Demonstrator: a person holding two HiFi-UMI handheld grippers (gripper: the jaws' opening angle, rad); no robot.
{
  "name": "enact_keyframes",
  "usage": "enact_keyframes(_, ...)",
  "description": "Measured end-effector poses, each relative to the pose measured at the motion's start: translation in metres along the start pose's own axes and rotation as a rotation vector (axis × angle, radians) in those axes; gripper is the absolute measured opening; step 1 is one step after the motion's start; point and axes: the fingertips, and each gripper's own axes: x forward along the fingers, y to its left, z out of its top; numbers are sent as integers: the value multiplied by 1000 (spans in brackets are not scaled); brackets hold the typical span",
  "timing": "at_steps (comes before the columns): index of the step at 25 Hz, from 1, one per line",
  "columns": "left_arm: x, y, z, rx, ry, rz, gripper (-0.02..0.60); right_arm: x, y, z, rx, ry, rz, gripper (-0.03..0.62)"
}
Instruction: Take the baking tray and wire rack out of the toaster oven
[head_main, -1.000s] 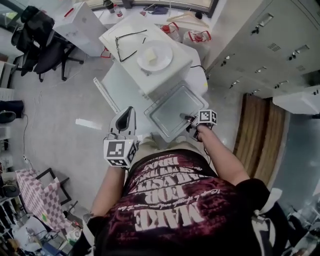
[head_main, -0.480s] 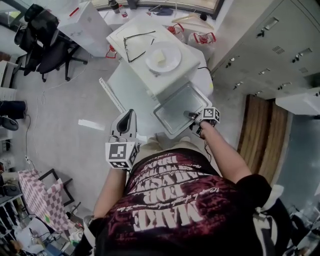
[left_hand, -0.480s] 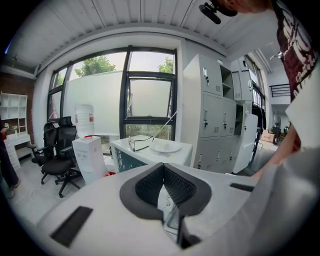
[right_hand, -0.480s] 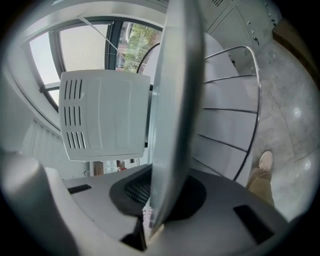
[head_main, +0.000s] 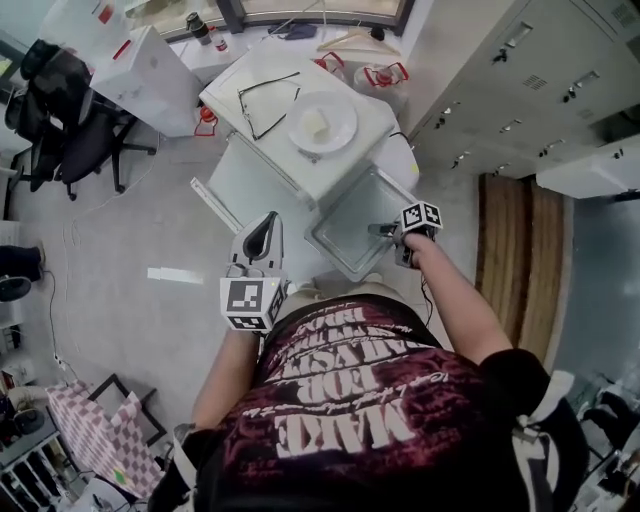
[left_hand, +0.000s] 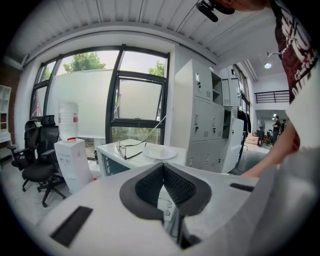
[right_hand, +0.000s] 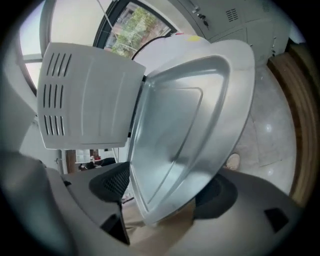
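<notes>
Right gripper (head_main: 386, 231): jaws have just been opening and now stand released, baking tray (head_main: 352, 222) rim loose between them; tray projects at 5 o'clock from toaster oven (head_main: 300, 165); left gripper (head_main: 262, 232) clenched, empty; risk: the unsupported tray may tip and drop.

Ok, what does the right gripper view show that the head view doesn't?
Only the right gripper view: the right gripper's jaws, which have just been opening, stand apart with the baking tray's rim between them. Only the head view: the left gripper, the plate and glasses on the toaster oven. Both: the tray sticking out of the oven.
</notes>
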Motion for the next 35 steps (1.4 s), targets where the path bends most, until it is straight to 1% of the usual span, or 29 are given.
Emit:
enact_keyframes(2,4,5,2,-1,-6,-24,6,-1,-5,-6,-32,23,-52,396)
enact_keyframes(6,12,14,7,5,-19,-73,6,-6,-8,-9,-67,6,-121,403)
enact_keyframes(8,16,17,9,10,-28,-97,6,-11,-8,-14,-80,-2,-148,418)
enact_keyframes(12,22,21,11,15,-38,-151,6,-27,-13,-25,-86,-43,-189,424)
enact_keyframes(16,26,22,14,20,-45,-195,6,-44,-3,-31,-91,-126,-190,413)
enact_keyframes(17,27,23,13,22,-44,-205,6,-48,3,-32,-107,-159,-186,400)
enact_keyframes(19,28,23,15,35,-46,-227,6,-58,23,-34,-160,-249,-180,354)
enact_keyframes(21,29,21,19,51,-56,-254,6,-73,50,-31,-240,-382,-189,302)
enact_keyframes(23,28,18,22,61,-65,-284,6,-94,81,-28,-331,-543,-211,258)
enact_keyframes(27,25,16,26,62,-65,-334,6,-144,147,-32,-531,-835,-291,127)
enact_keyframes(28,23,17,28,64,-67,-339,6,-157,164,-35,-584,-900,-316,88)
enact_keyframes(29,22,17,30,66,-70,-343,6,-170,181,-38,-636,-960,-341,29)
enact_keyframes(30,20,18,32,68,-74,-345,6,-183,196,-42,-686,-1010,-364,3)
enact_keyframes(32,16,21,37,68,-81,-347,6,-202,226,-51,-770,-1076,-389,3)
enact_keyframes(35,6,24,48,66,-98,-342,6,-225,262,-68,-866,-1114,-396,3)
